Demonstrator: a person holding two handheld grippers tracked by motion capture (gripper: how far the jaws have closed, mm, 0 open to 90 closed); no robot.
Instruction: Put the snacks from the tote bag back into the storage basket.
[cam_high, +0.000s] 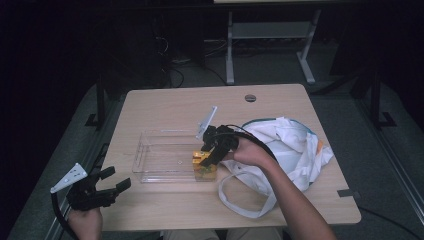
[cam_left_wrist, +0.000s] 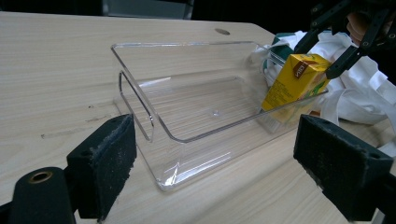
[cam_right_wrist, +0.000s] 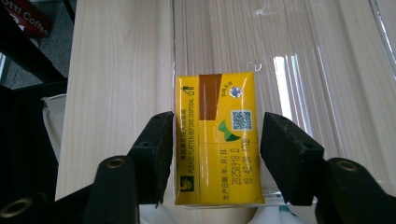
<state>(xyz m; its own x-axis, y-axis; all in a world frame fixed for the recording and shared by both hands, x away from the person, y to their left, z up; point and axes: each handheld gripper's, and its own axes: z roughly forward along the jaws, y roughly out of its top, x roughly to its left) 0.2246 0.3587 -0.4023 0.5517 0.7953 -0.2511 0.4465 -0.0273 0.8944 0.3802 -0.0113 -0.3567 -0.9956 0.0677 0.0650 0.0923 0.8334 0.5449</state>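
In the high view, the right gripper (cam_high: 207, 156) is sitting just right of the frame's centre, its jaws reaching down onto a yellow drink carton (cam_high: 204, 165) at the right end of a clear plastic bin (cam_high: 150, 150). In the right gripper view, the two black pads (cam_right_wrist: 154, 151) are flanking the carton (cam_right_wrist: 215, 140): the left pad is pressing against its side, while the right pad is sitting just beside the other side, with contact there hard to tell. The carton's top, with its foil straw hole and printed date, is facing the camera. In the left gripper view, the carton (cam_left_wrist: 295, 81) is standing tilted in the upper right of the frame, its lower part inside the bin (cam_left_wrist: 154, 121), leaning against the far end wall.

The left gripper (cam_high: 112, 186) is resting in the lower left of the high view, near the table's (cam_high: 165, 100) front edge, with its jaws spread wide and holding nothing. A white cloth bag (cam_high: 295, 145) is lying crumpled to the right of centre, just beside the bin, its looped handle (cam_high: 240, 200) trailing toward the lower middle of the frame.
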